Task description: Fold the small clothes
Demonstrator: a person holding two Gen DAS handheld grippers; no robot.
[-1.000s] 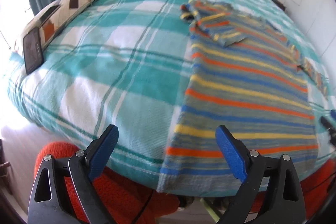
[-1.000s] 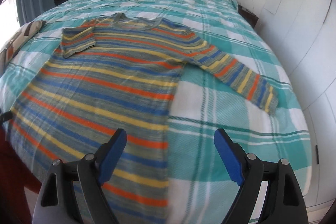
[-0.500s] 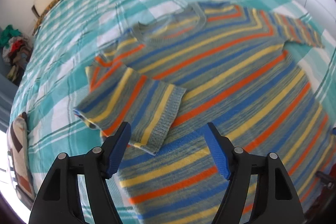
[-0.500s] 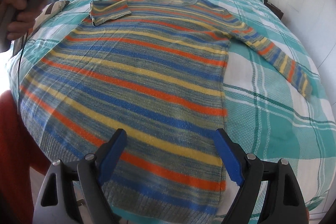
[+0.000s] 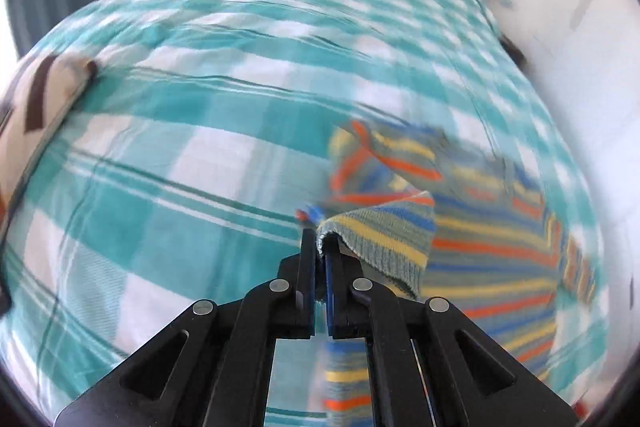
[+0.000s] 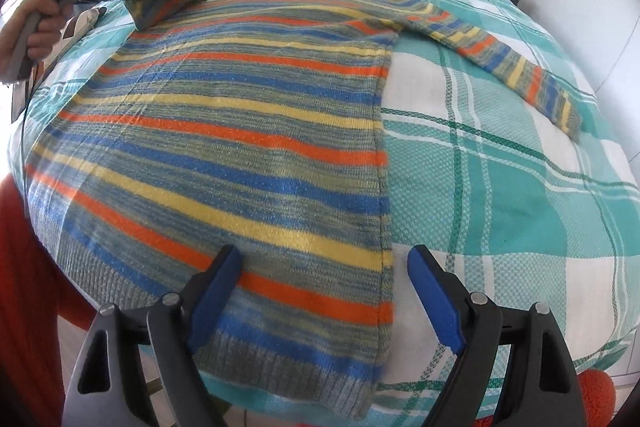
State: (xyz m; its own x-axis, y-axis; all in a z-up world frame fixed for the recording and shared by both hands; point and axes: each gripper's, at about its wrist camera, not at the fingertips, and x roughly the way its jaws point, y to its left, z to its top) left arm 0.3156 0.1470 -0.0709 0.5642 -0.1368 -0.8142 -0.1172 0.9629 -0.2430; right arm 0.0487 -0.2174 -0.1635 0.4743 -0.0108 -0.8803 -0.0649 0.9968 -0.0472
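Striped sweater (image 6: 240, 147) is laid flat on the checked bedspread (image 6: 500, 187), one sleeve (image 6: 500, 63) stretched out sideways. The other sleeve's cuff (image 5: 380, 239) is pinched in the left gripper (image 5: 320, 255). Right gripper (image 6: 324, 291) is held spread above the hem, apart from the fabric.

striped sweater (image 6: 248, 131) lies flat on the bed, one sleeve outstretched, the other sleeve's cuff (image 5: 384, 239) lifted.
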